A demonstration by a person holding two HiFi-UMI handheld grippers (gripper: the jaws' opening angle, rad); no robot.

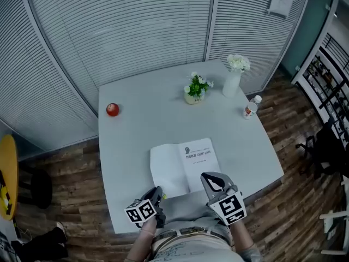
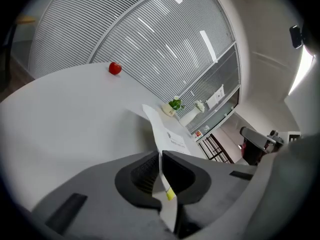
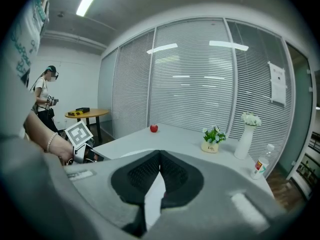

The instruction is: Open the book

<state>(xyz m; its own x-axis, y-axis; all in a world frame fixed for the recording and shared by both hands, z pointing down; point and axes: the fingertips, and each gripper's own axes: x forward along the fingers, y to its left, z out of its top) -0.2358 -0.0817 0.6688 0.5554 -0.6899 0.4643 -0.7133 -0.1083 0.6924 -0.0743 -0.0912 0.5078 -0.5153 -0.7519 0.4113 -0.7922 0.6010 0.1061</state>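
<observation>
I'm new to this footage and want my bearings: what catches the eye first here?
An open white book lies near the front edge of the white table, the left gripper pinching one of its leaves at the near left, the right gripper, jaws together, at its near right corner. A red apple stands alone toward the table's far left edge.

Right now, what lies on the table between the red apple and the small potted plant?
Nothing: in the head view the table is bare between the apple and the potted plant.
</observation>
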